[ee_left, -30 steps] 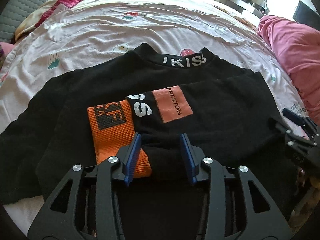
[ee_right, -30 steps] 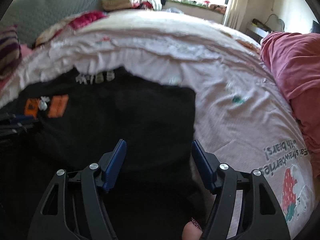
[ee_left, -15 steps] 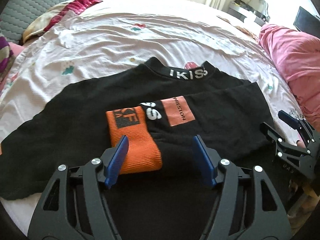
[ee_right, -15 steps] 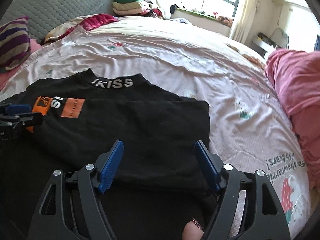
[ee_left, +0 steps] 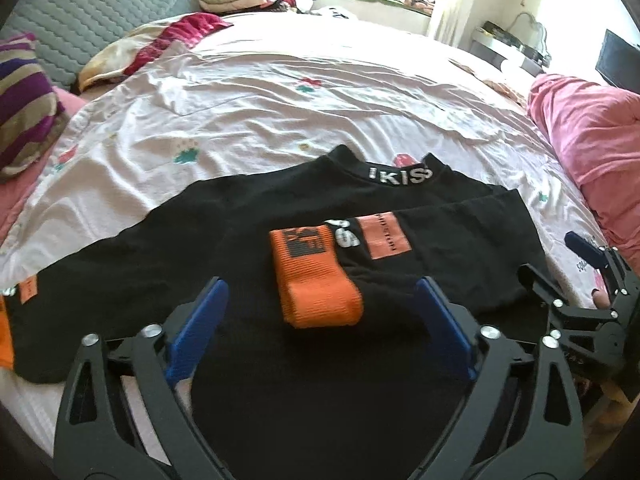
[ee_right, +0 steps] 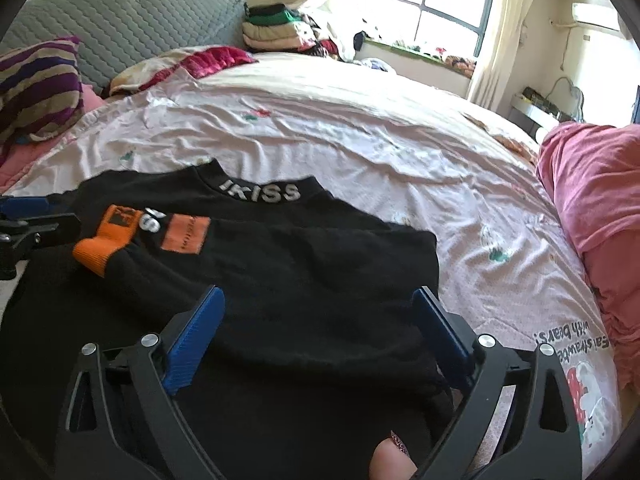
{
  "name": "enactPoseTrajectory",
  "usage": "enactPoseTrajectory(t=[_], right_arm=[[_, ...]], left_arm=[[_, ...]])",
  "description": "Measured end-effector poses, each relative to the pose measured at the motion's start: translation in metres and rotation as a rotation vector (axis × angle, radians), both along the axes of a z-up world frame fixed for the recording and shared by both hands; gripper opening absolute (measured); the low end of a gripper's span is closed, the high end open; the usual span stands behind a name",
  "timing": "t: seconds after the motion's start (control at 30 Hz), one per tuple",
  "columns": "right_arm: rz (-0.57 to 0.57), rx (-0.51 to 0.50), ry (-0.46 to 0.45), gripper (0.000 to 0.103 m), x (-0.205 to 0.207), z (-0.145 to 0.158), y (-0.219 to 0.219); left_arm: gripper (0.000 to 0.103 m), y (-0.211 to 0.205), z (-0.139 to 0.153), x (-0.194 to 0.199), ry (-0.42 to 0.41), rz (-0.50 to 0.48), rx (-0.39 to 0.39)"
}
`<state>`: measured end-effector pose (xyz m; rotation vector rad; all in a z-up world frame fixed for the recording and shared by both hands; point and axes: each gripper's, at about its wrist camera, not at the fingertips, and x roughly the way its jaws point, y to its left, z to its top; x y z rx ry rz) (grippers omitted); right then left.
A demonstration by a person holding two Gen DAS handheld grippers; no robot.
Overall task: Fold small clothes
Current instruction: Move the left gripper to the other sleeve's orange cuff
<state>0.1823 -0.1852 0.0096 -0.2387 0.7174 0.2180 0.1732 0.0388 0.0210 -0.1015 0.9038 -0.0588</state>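
Note:
A black sweater [ee_left: 248, 232] with a white-lettered collar lies flat on the bed. Its right sleeve is folded across the chest, and the sleeve's orange cuff [ee_left: 316, 284] lies in the middle. The other orange cuff [ee_left: 6, 336] lies at the far left. My left gripper [ee_left: 320, 320] is open and empty, just short of the folded cuff. My right gripper [ee_right: 320, 332] is open and empty over the sweater's right side [ee_right: 320, 264]. The right gripper also shows at the right edge of the left wrist view [ee_left: 576, 276].
The sweater lies on a pale pink printed bedsheet [ee_left: 320, 92]. A pink blanket [ee_right: 592, 208] is heaped at the right. A striped pillow [ee_right: 36, 80] and a grey quilted headboard [ee_right: 132, 24] stand at the back left. Folded clothes [ee_right: 276, 28] are stacked by the window.
Both grippers have pulled back and up from the sweater. The left gripper's jaws have opened wider and let go of the folded sleeve, which now lies flat.

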Motion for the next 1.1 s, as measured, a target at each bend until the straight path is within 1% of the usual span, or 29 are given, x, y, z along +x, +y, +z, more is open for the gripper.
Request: enactPoseTrajectory(t=[0.13,0.37,0.43,0.63,0.8,1.0,1.1], right_arm=[[0.023,0.031,-0.02,0.095,-0.007,0.008,0.008],[0.061,0.073,-0.044,0.095,-0.022,0.023,0.028],[0.071,0.084,-0.044,0.095,-0.025,0.026,0.032],[0.107,0.089,-0.04,0.095,-0.034,0.031,0.052],[0.134,0.104,-0.028,0.095,-0.037,0.034,0.068],[0.178,0.114,-0.025,0.095,-0.044,0.04,0.093],[0.198,0.122,-0.02,0.095,-0.047,0.041,0.107]], left_arm=[[0.093,0.014,0.0,-0.013,-0.01,0.048,0.018],[0.093,0.046,0.005,-0.037,-0.033,0.129,0.003],[0.093,0.054,0.007,-0.044,-0.038,0.15,0.006],[0.093,0.084,0.013,-0.067,-0.054,0.221,-0.025],[0.093,0.109,0.016,-0.079,-0.06,0.277,-0.047],[0.093,0.133,0.02,-0.091,-0.076,0.349,-0.018],[0.093,0.15,0.02,-0.097,-0.078,0.385,-0.03]])
